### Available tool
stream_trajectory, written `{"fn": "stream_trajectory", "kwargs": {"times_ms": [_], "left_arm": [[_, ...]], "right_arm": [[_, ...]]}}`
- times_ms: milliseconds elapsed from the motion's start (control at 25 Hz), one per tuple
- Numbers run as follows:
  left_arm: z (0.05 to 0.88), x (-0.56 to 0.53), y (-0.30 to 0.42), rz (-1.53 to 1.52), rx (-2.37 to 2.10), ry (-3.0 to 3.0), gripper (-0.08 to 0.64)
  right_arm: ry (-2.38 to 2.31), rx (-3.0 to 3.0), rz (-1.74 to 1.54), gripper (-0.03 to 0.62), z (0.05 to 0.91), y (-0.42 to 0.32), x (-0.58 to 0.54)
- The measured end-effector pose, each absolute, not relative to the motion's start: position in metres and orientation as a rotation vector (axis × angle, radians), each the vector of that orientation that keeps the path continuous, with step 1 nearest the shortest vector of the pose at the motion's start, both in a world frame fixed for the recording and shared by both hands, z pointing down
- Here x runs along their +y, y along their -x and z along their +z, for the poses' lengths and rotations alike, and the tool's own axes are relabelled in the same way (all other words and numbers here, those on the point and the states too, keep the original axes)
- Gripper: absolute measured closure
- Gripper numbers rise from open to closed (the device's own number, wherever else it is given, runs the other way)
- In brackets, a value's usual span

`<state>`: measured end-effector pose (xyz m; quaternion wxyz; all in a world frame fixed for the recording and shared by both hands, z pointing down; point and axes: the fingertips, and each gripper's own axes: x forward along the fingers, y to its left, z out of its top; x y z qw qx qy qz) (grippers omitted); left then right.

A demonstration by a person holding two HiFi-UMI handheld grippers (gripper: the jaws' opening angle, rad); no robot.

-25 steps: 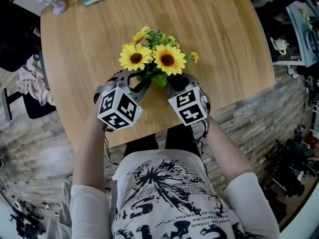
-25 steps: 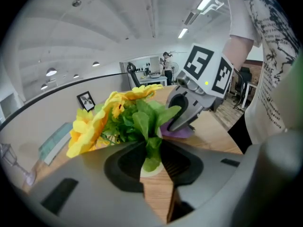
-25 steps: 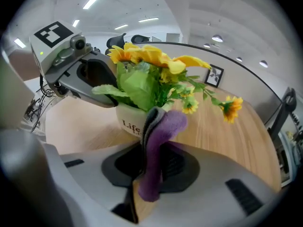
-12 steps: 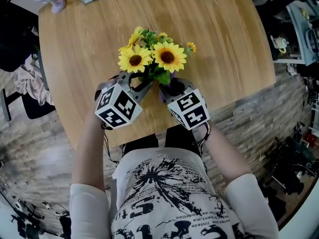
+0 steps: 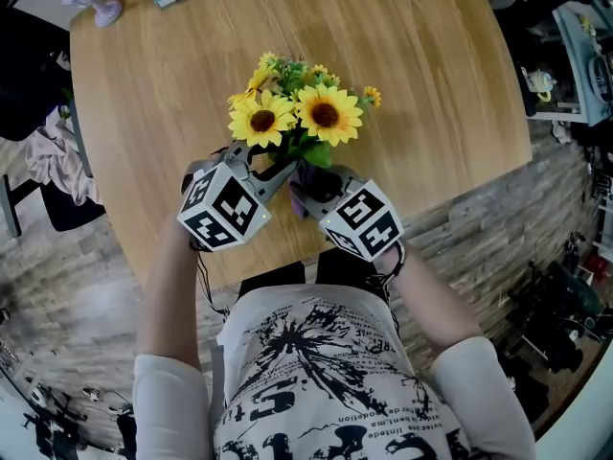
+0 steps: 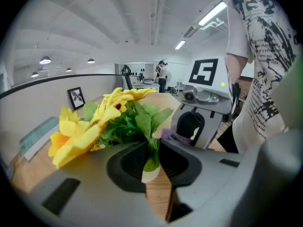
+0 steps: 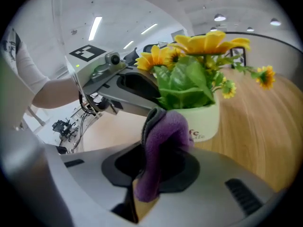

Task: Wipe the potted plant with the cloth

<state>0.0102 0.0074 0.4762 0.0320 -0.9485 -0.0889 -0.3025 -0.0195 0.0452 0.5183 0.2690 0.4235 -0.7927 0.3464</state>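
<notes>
potted plant (image 5: 325, 115) on wooden table (image 5: 431, 84); grey floor (image 5: 81, 300)

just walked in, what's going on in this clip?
A person has a claw in each hand, working on a potted plant near the front edge of a wooden table. The left claw is shut on a leaf, apparently steadying the plant. The right claw is shut on a purple cloth, held right at the side of the white pot, below the flowers. Wiping looks to be in progress or about to begin.
</notes>
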Motion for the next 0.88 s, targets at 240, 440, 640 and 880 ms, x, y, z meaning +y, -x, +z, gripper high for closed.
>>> {"fn": "stream_trajectory", "kwargs": {"times_ms": [240,440,640,880], "left_arm": [[0.476,0.007,-0.01,-0.913,-0.275,2.935,0.486],[0.476,0.006,-0.008,-0.933,-0.228,2.938,0.485],[0.476,0.003,-0.008,-0.981,-0.153,2.953,0.482],[0.459,-0.003,-0.006,-0.936,0.161,3.098,0.443]], "right_arm": [[-1.104,-2.18,0.986,0.509,0.517,0.027,0.051],[-1.091,-2.083,1.003,0.509,0.514,0.006,0.066],[-1.118,-1.978,0.965,0.509,0.506,-0.049,0.072],[-1.17,-1.859,0.885,0.509,0.495,-0.146,0.047]]}}
